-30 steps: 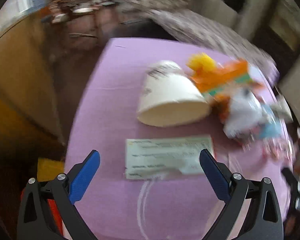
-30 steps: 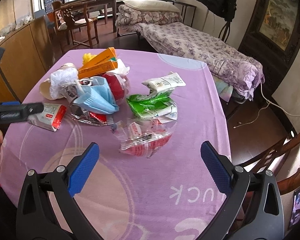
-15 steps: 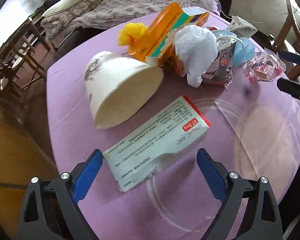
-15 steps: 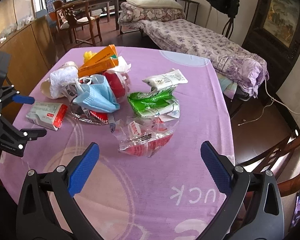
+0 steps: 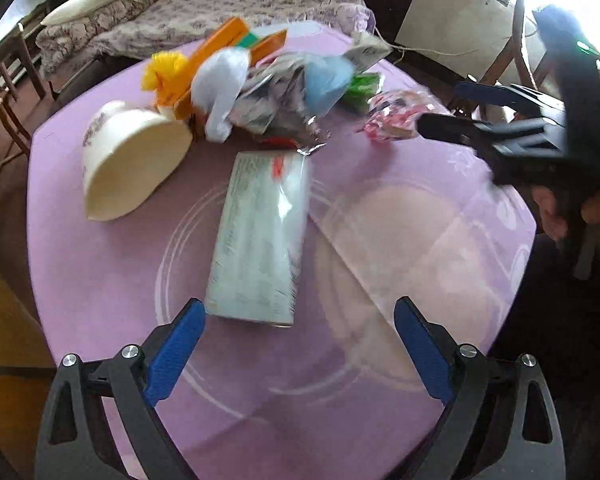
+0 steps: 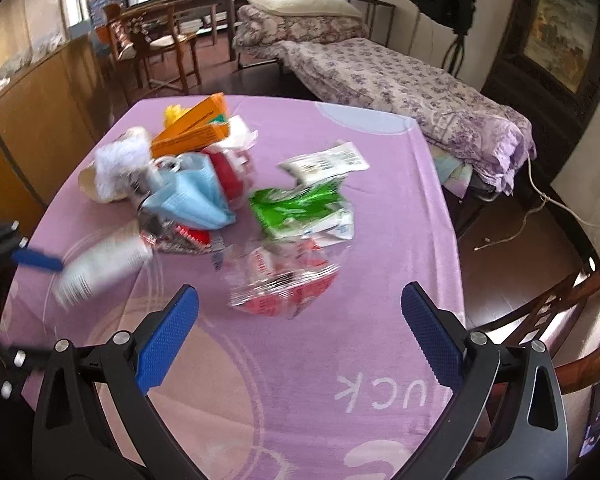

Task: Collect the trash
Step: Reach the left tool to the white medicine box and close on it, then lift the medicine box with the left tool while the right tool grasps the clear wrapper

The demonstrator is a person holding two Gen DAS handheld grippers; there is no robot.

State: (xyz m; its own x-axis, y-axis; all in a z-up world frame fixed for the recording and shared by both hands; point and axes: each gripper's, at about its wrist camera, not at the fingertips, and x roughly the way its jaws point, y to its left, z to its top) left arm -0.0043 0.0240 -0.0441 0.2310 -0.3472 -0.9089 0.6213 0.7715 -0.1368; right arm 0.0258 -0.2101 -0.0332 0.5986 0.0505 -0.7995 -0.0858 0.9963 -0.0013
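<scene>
A pile of trash lies on a purple tablecloth (image 5: 400, 264). Nearest my open left gripper (image 5: 296, 344) is a flat white medicine box (image 5: 260, 240), its near end just beyond the blue fingertips. A tipped paper cup (image 5: 132, 160) lies to its left. Behind them sit an orange carton (image 5: 216, 52), a white plastic bag (image 5: 220, 84), a blue face mask (image 6: 192, 196) and a green wrapper (image 6: 300, 208). My open right gripper (image 6: 298, 338) hovers just short of a clear red-printed wrapper (image 6: 280, 280). The right gripper (image 5: 452, 108) also shows at the right of the left wrist view.
A bed with a floral cover (image 6: 400, 84) stands beyond the table. Wooden chairs (image 6: 152, 52) are at the back left, another chair (image 6: 572, 320) by the table's right edge. A wooden cabinet (image 6: 40, 112) runs along the left. A hand (image 5: 556, 216) holds the right gripper.
My left gripper has swung around the table's corner, so the medicine box now points lengthwise toward it. The right gripper has edged a little closer to the clear wrapper.
</scene>
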